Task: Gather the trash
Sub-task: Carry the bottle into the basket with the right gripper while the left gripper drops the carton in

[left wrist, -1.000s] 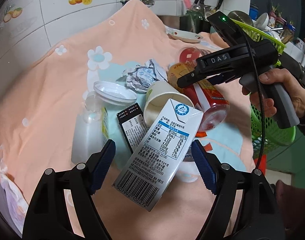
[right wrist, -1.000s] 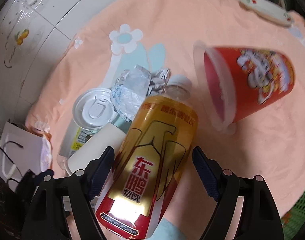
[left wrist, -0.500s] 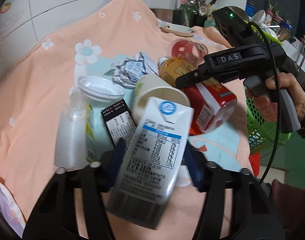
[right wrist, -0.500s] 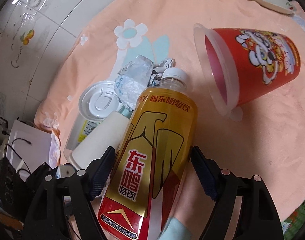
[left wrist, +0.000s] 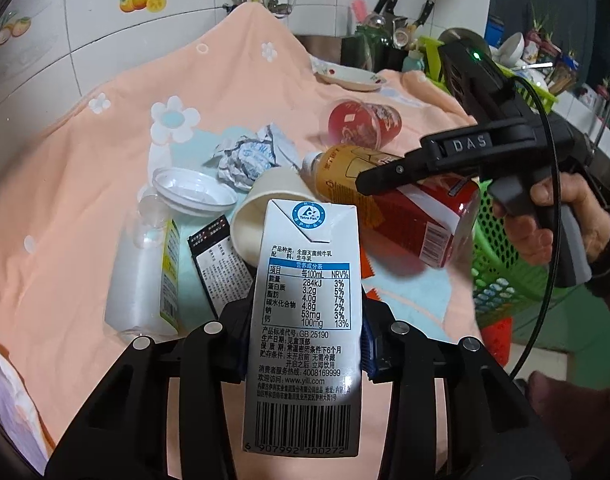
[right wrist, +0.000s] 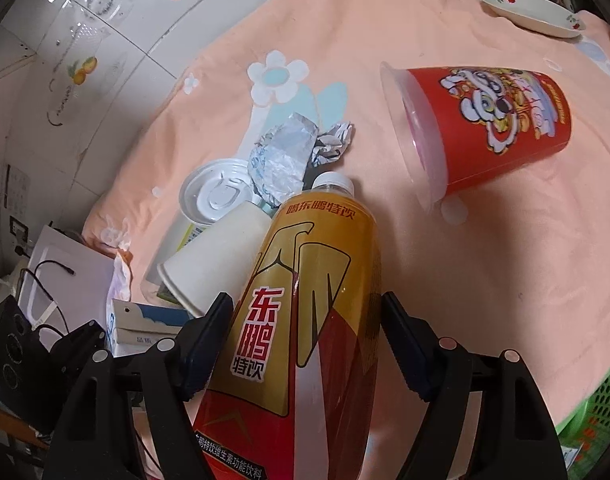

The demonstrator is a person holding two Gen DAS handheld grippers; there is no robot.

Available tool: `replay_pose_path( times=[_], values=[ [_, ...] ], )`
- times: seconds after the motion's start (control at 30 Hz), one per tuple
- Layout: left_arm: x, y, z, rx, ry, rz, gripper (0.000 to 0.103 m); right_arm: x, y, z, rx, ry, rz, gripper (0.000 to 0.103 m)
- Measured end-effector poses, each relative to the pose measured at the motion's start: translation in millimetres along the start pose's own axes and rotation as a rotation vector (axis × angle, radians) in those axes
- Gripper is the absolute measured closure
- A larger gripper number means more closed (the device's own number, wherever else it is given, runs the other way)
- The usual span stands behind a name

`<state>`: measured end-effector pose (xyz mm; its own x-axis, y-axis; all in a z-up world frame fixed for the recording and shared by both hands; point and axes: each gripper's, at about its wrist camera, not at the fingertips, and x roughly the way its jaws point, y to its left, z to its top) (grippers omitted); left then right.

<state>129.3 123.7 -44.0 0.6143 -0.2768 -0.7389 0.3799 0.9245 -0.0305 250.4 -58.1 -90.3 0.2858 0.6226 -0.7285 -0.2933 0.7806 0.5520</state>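
Two tools, one in each hand. The left tool point(left wrist: 305, 354) is clamped on 1 milk carton point(left wrist: 305, 300): blue pads press both its sides. The carton stands w/ its long side running near to far, top end pointing far, barcode end near the camera. It is held up over the counter, just in front of the trash pile.

The right tool point(right wrist: 305, 344) has 1 gold and red drink bottle point(right wrist: 305, 320) between its pads. The left pad touches the bottle; the right pad sits at its edge, and I can't tell if it presses. The bottle's long side also runs near to far, white cap pointing far toward the foil. In the left view the bottle looks lifted, cap end tilted down to the left.

On the peach flower cloth point(left wrist: 105, 168) that covers the counter:
- 1 white paper cup point(left wrist: 265, 208) on its side, mouth toward the carton
- 1 red plastic cup point(right wrist: 485, 128) on its side, far right, apart from the pile
- 1 clear jar point(left wrist: 145, 276) w/ a pull-tab lid, lying down
- 1 ball of crumpled foil point(left wrist: 249, 156)
- 1 small black box point(left wrist: 221, 264) between jar and carton
- 1 small dish point(left wrist: 349, 76) far back

1 green basket point(left wrist: 501, 264) sits at the right edge.
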Motion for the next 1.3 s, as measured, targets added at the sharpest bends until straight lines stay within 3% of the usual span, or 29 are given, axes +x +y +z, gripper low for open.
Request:
replay_pose_path(
  times=[0.5,0.73,0.9,1.13,1.3],
  values=[
    [-7,-40,21,-0.010,-0.065,-0.085,0.063,-76,-15,-36,-0.021,-0.143,0.008,0.031],
    [4,-93,39,0.036,-0.078,-0.172,0.063,-125,-41,-69,-0.014,-0.225,-0.072,0.033],
    [21,-137,48,0.072,-0.064,-0.250,0.063,-153,-79,-98,0.065,-0.265,-0.102,0.033],
    [40,-193,58,0.127,-0.044,-0.330,0.063,-195,-132,-140,0.142,-0.324,-0.220,0.033],
    [56,-221,61,0.146,-0.012,-0.357,0.063,-208,-150,-163,0.111,-0.343,-0.387,0.033]
  ],
)
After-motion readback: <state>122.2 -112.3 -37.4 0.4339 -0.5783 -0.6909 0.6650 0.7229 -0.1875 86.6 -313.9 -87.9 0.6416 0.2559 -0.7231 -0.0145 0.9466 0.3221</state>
